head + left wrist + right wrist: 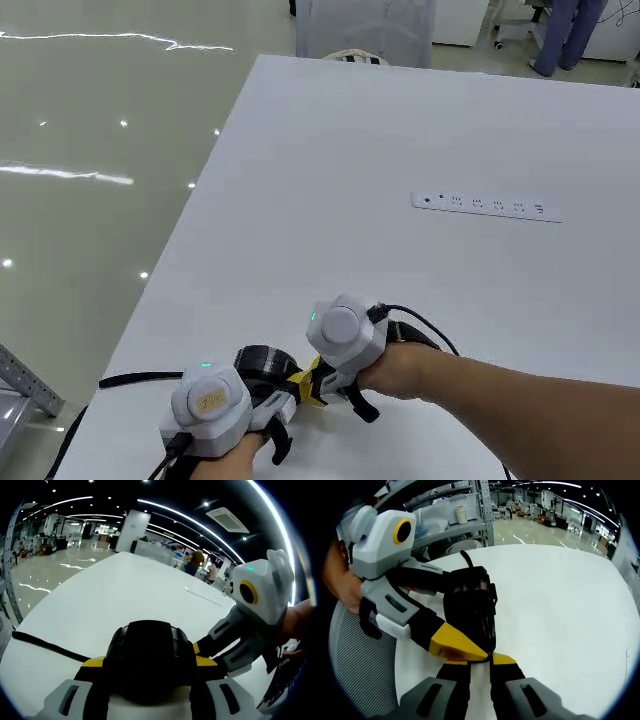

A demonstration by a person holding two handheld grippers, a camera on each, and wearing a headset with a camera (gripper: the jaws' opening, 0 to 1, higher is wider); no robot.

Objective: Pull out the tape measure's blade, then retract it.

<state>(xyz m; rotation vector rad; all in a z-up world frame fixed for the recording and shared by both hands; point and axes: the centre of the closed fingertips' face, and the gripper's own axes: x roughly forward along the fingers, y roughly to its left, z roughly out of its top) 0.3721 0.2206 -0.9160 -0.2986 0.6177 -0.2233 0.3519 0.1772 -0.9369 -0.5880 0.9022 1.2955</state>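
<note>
Grip check, left side first: my left gripper (149,662) is clamped across the black tape measure (470,602). One yellow pad sits on either flank of the case, which lies square between the jaws. My right gripper (481,661) has its tips drawn together at the near lower edge of the case, where I judge the blade mouth to be. The hook is hidden behind those tips, so I cannot tell whether they have closed on it or only beside it. No blade shows outside the case.

Location: the tape measure is at the near left of the white table (400,130), low over the surface (whether it touches the table is not discernible). The two grippers meet nose to nose.

Step in hand, as I judge it: securing the hook ahead of the pull.

Recommendations:
- Test the hold with a slight draw before committing to the full pull.
- If yellow blade follows, pull straight along the blade's exit line, rightward over bare table.
- Hold the left clamp firm so the case neither rolls nor slips between the pads.
- Avoid twisting the blade, which I expect would buckle.
- Lead the hook back under control on the return, since a released blade may whip.

Surroundings: a black cable (135,379) trails left from the left gripper along the near edge and should be kept out of the pull line. A white power strip (485,205) lies far right, well apart.
</note>
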